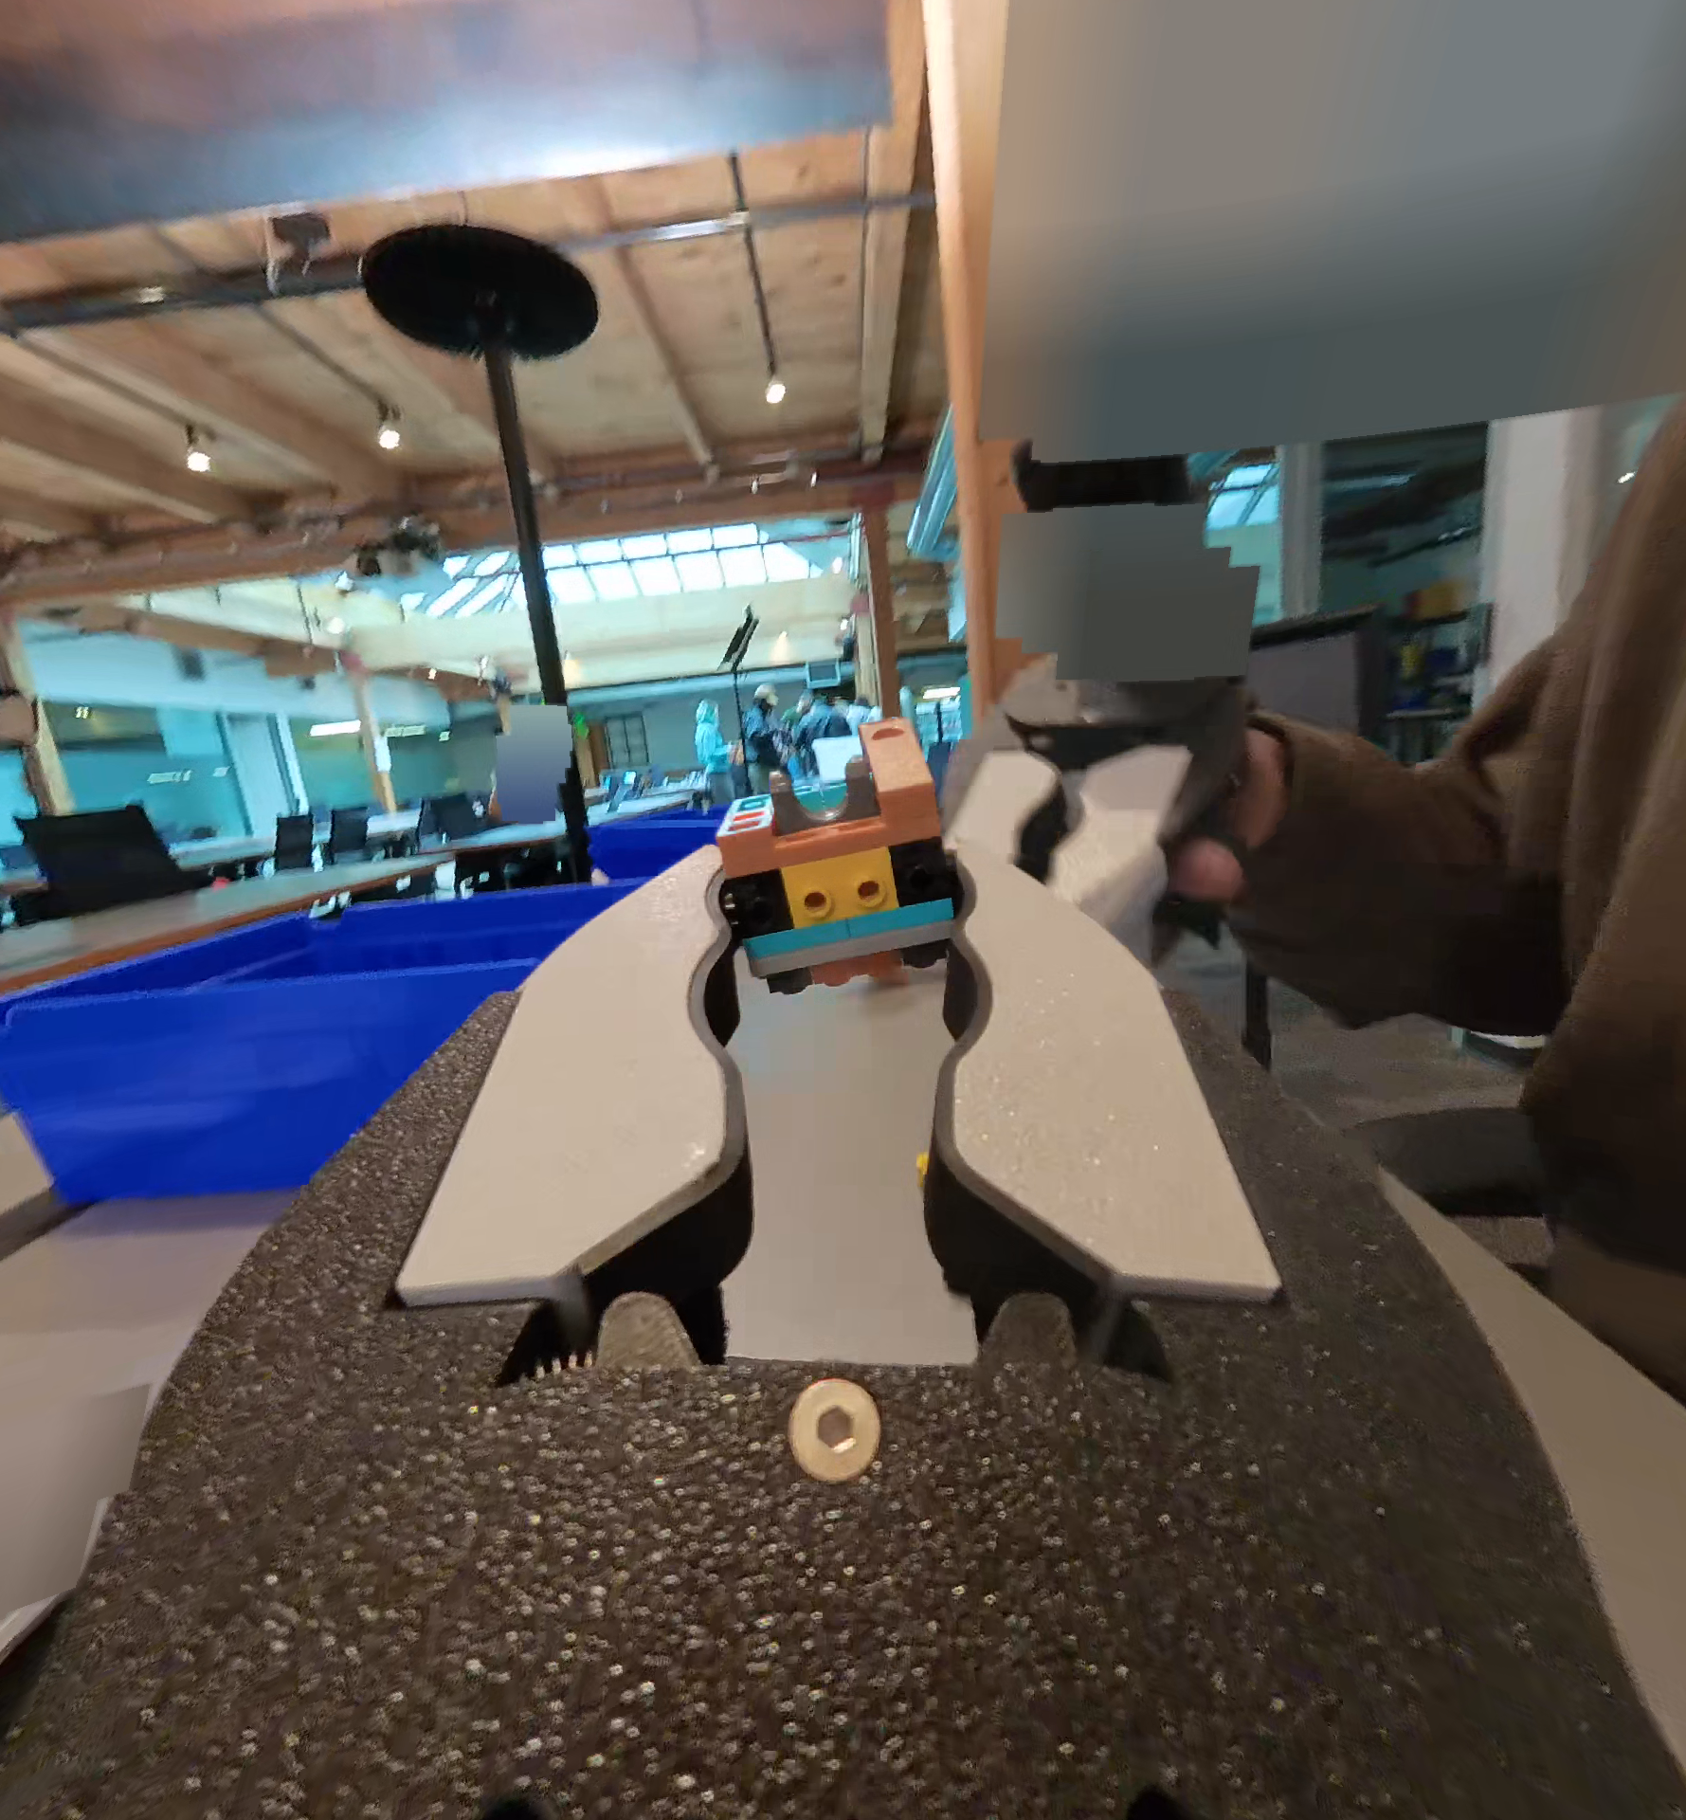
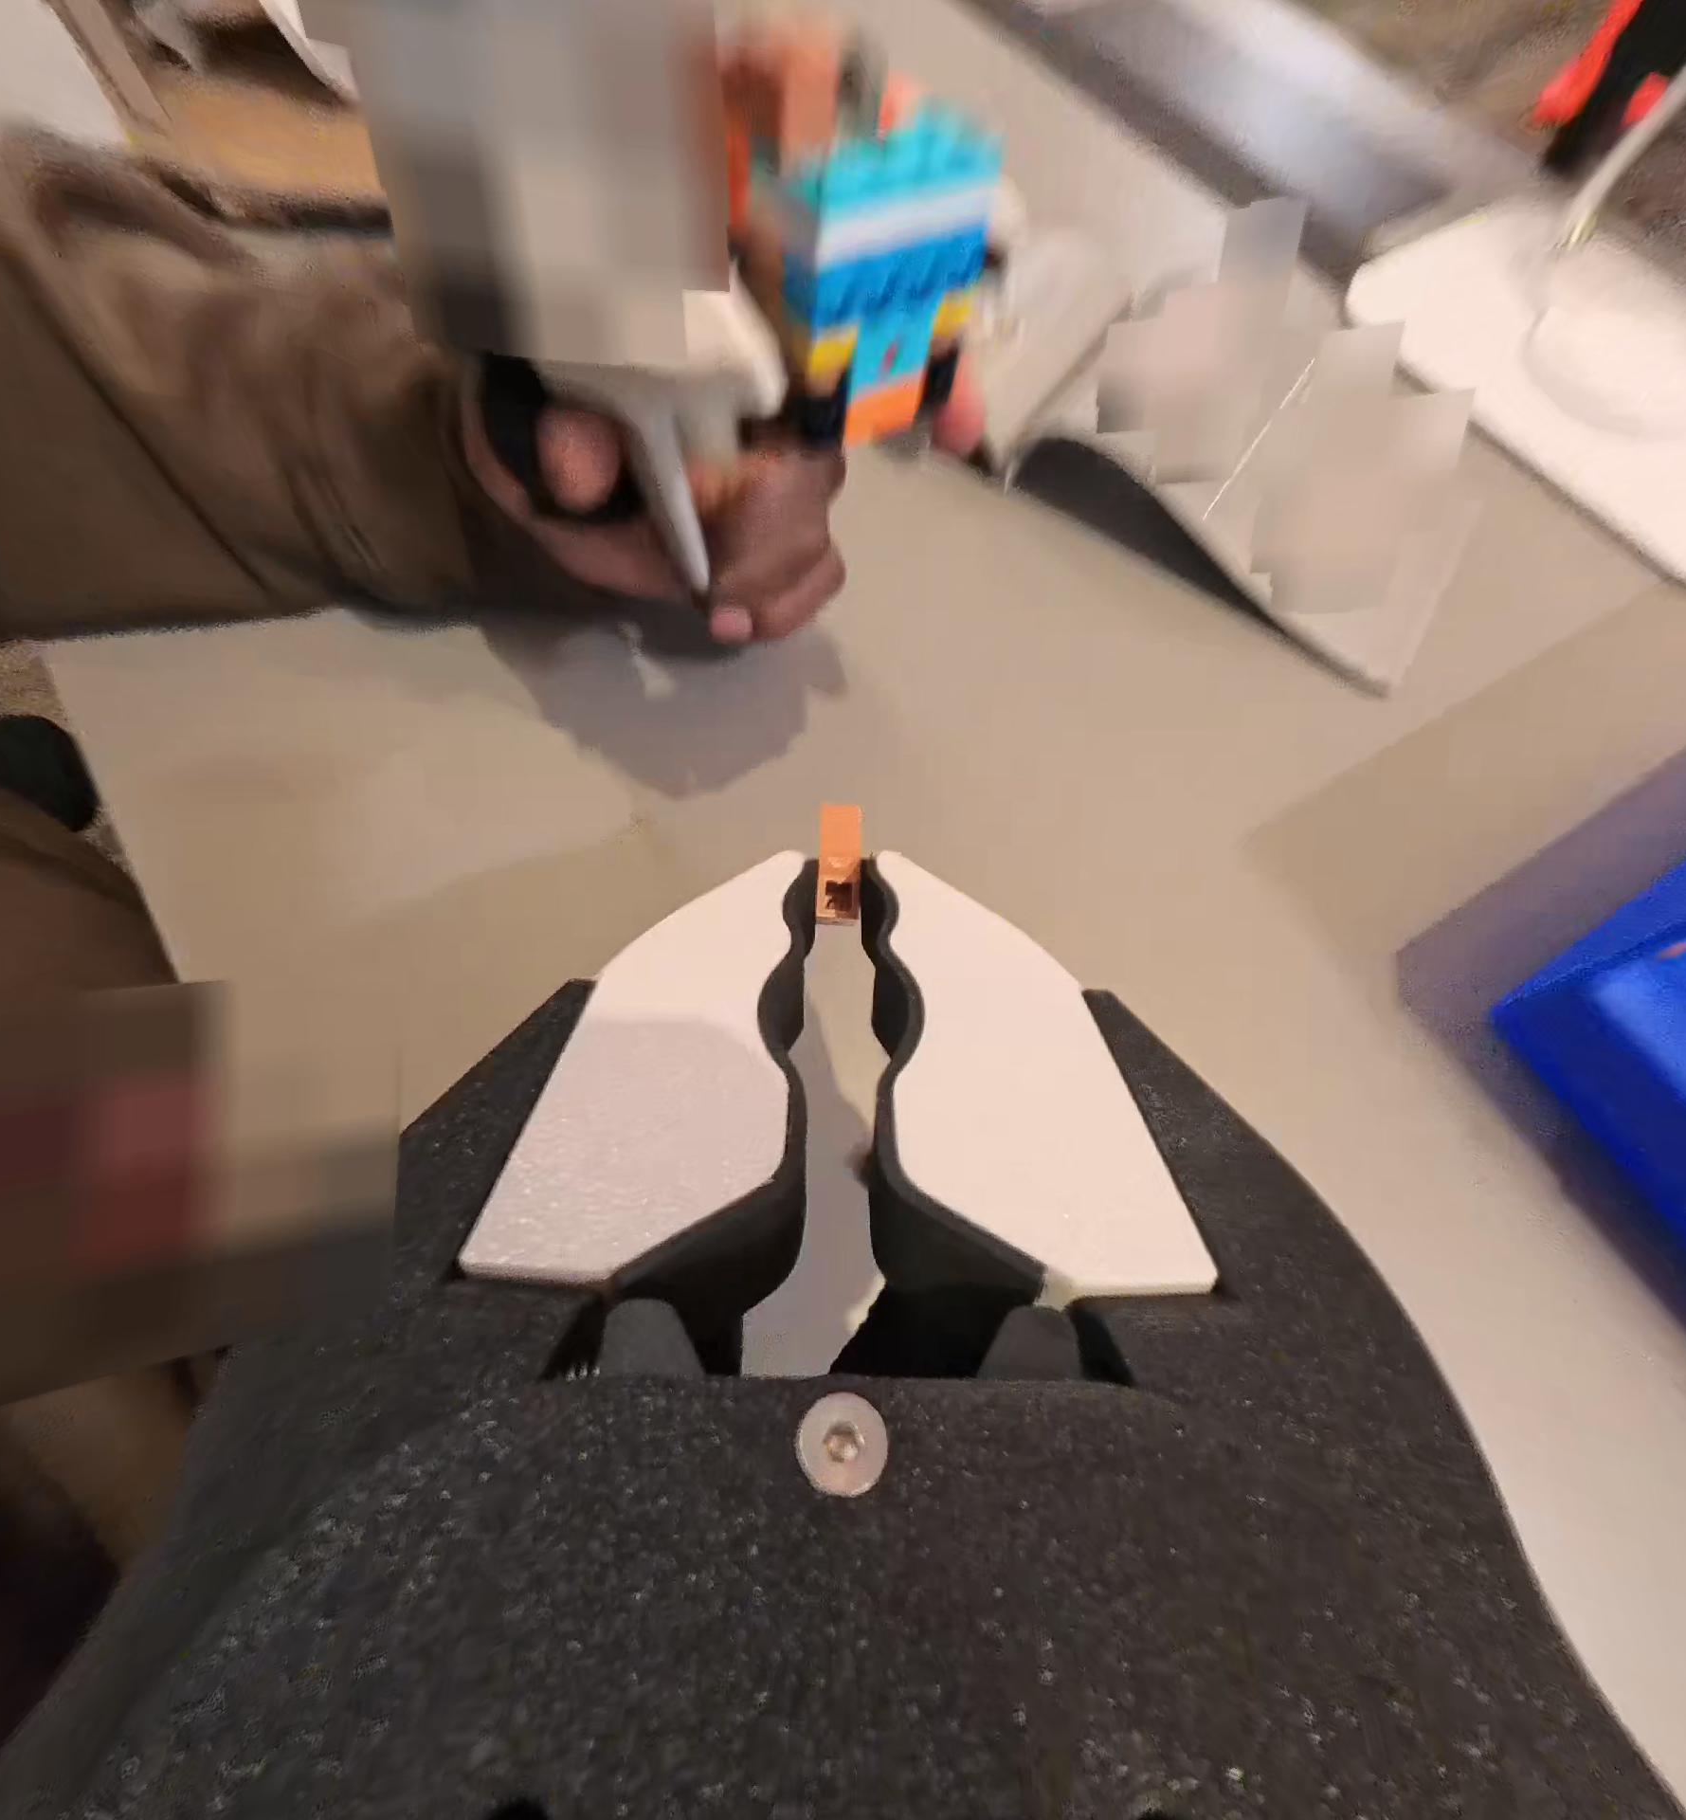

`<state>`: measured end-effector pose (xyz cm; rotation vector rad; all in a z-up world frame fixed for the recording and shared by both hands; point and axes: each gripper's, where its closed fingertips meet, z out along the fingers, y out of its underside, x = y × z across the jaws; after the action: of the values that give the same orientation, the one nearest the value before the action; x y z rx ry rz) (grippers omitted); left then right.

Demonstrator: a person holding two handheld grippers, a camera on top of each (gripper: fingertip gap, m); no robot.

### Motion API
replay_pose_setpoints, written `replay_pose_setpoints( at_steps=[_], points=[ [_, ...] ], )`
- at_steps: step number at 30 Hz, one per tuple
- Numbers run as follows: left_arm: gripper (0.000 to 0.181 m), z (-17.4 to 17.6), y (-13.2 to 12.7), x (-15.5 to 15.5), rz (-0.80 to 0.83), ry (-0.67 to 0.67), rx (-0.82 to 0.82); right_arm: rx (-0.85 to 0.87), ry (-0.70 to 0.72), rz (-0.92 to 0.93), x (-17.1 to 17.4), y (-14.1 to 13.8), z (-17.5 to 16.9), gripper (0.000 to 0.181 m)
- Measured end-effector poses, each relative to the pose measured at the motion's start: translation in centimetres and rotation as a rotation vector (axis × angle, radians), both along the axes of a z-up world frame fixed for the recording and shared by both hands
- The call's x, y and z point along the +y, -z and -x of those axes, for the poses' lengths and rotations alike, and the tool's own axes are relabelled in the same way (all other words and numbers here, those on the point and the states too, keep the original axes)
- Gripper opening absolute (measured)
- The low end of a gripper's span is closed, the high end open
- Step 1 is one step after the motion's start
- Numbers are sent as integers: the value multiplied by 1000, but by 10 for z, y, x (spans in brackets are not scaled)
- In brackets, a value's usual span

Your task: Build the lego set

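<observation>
My left gripper (image 1: 841, 891) is shut on a partly built lego model (image 1: 834, 867) of orange, yellow, teal and black bricks with a grey clip on top, held up off the grey table (image 1: 844, 1162). My right gripper (image 2: 841, 872) is shut on a small orange brick (image 2: 840, 867) that sticks out past the fingertips, above the table (image 2: 1016, 709). In the right wrist view the model (image 2: 878, 276) shows blurred at the top, held by the left gripper in a hand (image 2: 720, 532). In the left wrist view the right gripper (image 1: 1045, 817) shows just right of the model.
Blue bins (image 1: 228, 1034) stand to the left in the left wrist view; one blue bin (image 2: 1646, 1064) is at the right in the right wrist view. A clear stand with white sheets (image 2: 1311, 492) and a white lamp base (image 2: 1587, 394) are at the far right. A brown sleeve (image 1: 1557, 788) is close by. One gripper's finger ends stand about 8 cm off the other's.
</observation>
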<state>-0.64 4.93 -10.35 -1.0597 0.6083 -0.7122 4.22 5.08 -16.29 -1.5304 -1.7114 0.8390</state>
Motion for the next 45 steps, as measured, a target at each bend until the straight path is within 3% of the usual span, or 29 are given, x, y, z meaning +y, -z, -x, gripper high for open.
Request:
replay_pose_setpoints(
  at_steps=[4,8,14,24,37,45],
  points=[
    [39,-14,-5,-14,-69,65,-7,104,-149,-12,-2,-68,9,8],
    [39,-31,2,-21,-65,116,53,60,-335,-33,-19,-94,28,8],
    [39,-36,7,-23,-32,159,67,-102,-479,-68,-27,-85,45,8],
    [39,-40,10,-25,-26,172,95,-250,-534,-100,-25,-63,44,8],
    [39,-41,10,-27,-27,185,94,-240,-562,-97,-30,-62,43,12],
    [39,-41,9,-28,-24,196,87,-165,-556,-116,-28,-67,41,26]
  ],
)
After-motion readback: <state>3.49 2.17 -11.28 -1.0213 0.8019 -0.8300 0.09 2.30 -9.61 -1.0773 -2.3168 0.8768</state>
